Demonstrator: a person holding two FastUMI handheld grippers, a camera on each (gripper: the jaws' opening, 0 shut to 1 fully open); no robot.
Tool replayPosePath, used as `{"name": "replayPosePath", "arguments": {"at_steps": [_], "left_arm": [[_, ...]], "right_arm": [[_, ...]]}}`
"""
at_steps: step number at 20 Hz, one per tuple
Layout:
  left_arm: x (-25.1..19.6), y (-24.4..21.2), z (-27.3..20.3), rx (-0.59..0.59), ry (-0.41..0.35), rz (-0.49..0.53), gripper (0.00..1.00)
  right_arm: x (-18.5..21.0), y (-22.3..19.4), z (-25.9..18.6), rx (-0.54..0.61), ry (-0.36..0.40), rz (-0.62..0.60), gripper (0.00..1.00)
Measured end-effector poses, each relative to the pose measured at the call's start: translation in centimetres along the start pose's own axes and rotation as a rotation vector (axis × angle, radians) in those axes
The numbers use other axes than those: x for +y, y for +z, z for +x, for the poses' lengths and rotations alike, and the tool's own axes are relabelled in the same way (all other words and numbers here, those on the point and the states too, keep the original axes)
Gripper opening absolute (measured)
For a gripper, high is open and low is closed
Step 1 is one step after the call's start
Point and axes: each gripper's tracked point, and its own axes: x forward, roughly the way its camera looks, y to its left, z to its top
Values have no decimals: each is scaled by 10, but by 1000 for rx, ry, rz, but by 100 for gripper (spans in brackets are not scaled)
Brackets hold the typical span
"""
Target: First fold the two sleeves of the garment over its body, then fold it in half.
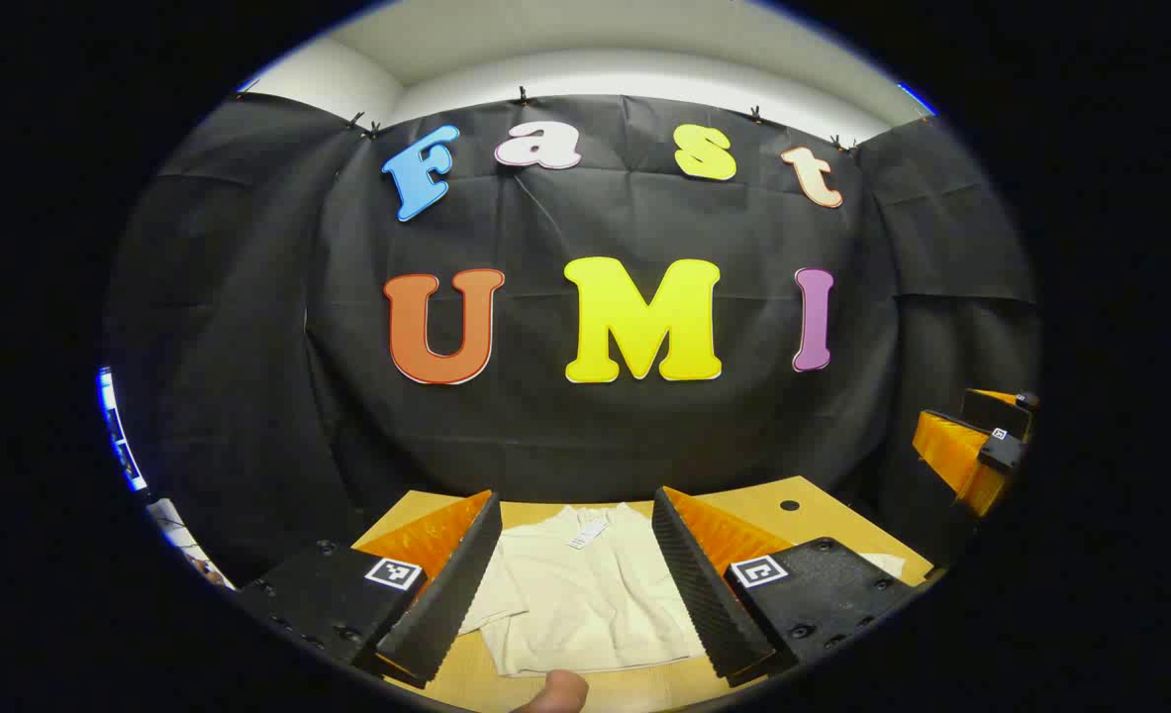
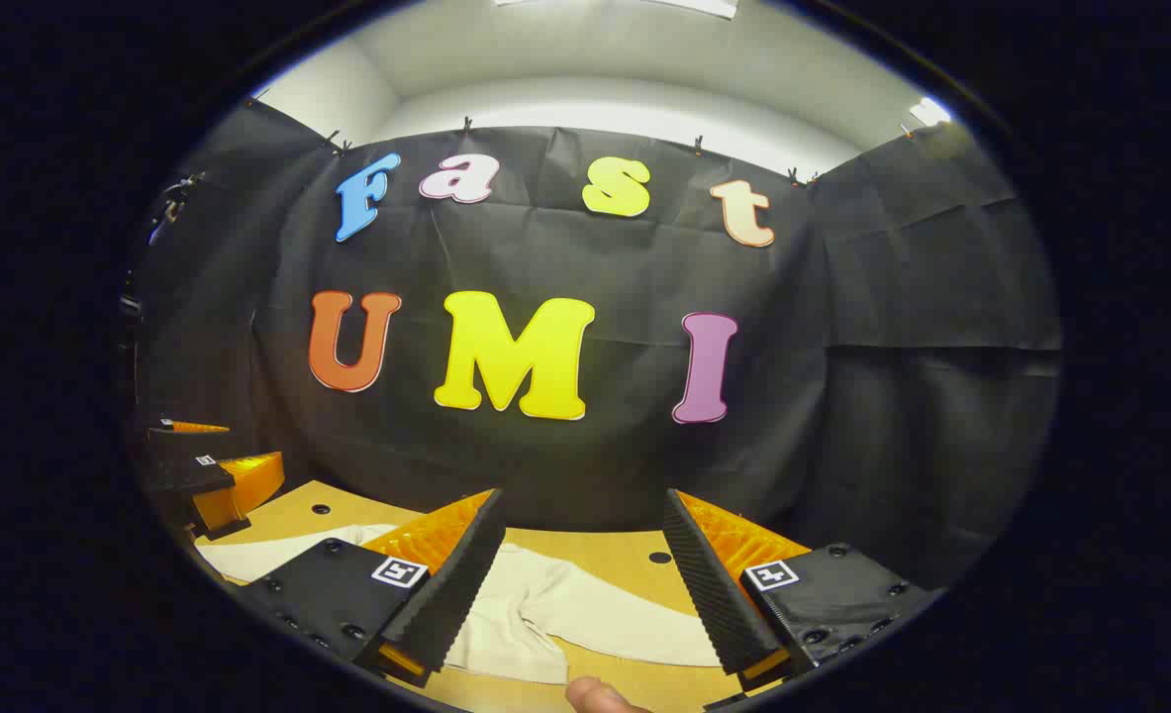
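Observation:
A cream short-sleeved garment [image 1: 585, 594] lies flat on the wooden table [image 1: 803, 520], its collar and tag toward the far wall. My left gripper [image 1: 575, 584] hovers open above the garment's body, nothing between its fingers. In the right gripper view the garment [image 2: 585, 609] shows a sleeve spread out to the right. My right gripper [image 2: 575, 584] is open over that sleeve side, holding nothing. The right gripper [image 1: 976, 446] also shows at the far right of the left gripper view, and the left gripper [image 2: 204, 475] at the far left of the right gripper view.
The black cloth wall [image 1: 605, 416] rises just behind the table's far edge. Small round holes [image 1: 789, 505] dot the tabletop. A fingertip [image 1: 555, 691] shows at the bottom of the left gripper view, another fingertip [image 2: 595, 695] in the right gripper view.

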Motion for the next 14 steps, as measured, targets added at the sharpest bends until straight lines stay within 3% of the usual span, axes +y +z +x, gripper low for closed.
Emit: {"name": "replayPosePath", "arguments": {"at_steps": [14], "left_arm": [[-15, 9, 12, -23, 31, 25, 97]], "right_arm": [[-9, -11, 33, 17, 15, 45, 100]]}}
